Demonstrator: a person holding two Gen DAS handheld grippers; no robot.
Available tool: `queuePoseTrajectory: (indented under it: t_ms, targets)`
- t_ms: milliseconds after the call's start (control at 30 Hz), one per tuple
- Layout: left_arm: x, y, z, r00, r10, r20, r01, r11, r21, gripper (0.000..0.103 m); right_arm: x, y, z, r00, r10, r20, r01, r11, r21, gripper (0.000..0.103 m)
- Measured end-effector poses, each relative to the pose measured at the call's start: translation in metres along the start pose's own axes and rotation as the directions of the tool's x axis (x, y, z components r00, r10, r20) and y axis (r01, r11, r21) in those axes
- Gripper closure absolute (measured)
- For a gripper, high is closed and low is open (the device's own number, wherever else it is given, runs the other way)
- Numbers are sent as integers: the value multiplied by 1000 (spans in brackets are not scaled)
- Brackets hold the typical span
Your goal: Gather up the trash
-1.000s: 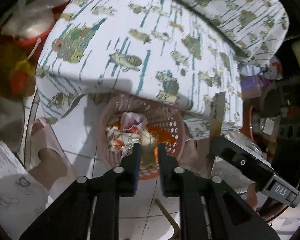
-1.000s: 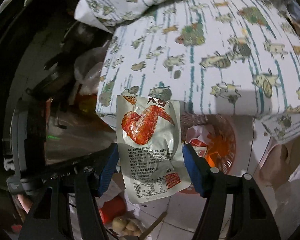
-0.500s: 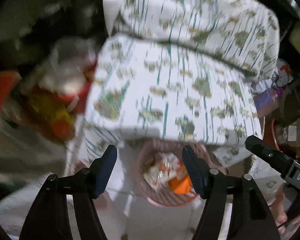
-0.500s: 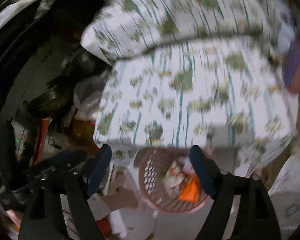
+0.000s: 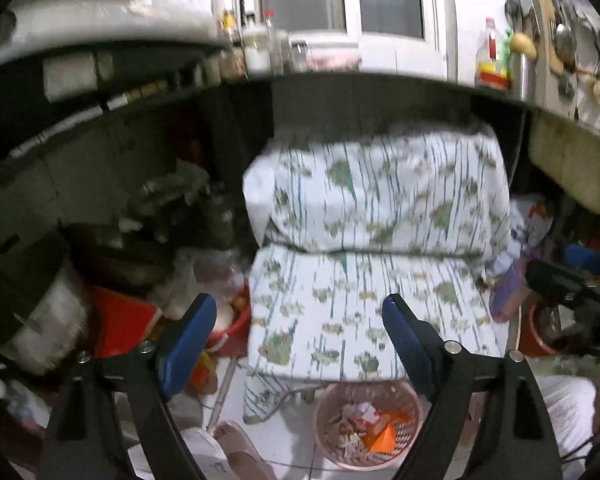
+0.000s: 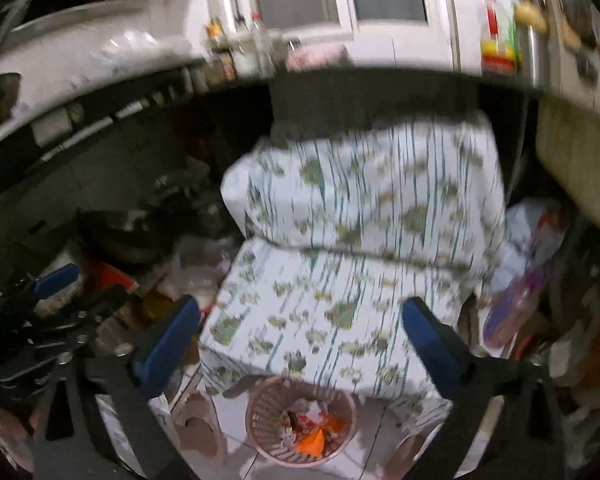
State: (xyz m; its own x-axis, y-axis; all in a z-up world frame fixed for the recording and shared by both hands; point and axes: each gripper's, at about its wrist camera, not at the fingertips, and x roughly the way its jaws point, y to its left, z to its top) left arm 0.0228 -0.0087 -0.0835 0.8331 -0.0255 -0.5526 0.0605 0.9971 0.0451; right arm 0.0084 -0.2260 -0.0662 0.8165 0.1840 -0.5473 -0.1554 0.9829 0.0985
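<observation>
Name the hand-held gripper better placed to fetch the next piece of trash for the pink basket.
Neither clearly. The left hand-held gripper and right hand-held gripper are both open and empty above the pink basket, already holding wrappers.

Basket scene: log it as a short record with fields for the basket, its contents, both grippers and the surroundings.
basket: pink, perforated, on the white tiled floor
contents: crumpled wrappers and an orange piece
location: just in front of the patterned cloth
left gripper: open, empty, raised above the basket
right gripper: open, empty, raised above the basket
behind: counter with bottles
image quality: motion blur in both views
</observation>
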Motion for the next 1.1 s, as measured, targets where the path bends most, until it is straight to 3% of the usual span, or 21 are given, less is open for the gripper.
queuePoseTrajectory:
  t_ms: [67,167,267,367,633,933,1100]
  targets:
    - [-19,2,14,1000,13,28,-13,1000,-6,15,-23,8,15,999,-20,35,21,1000,-23,0]
    - [-41,4,29,999,-12,41,12,1000,-20,9,-48,13,36,999,-52,13,52,999,4,0]
    - [-63,4,42,996,-23,84,26,999,-32,0,-71,13,49,997,-36,75,34,999,37,0]
    - [-82,0,52,994,-4,106,7,1000,-28,0,-84,12,53,991,-67,118,63,997,41,0]
    - [-100,5,50,985,-52,164,65,995,-78,0,-79,13,40,988,-68,142,66,998,18,0]
    - [-91,-1,48,990,-70,121,76,996,-41,0,-78,11,37,988,-63,143,58,998,39,0]
    - [-99,-2,46,986,-12,164,20,999,-49,0,-78,11,35,989,-51,140,45,998,44,0]
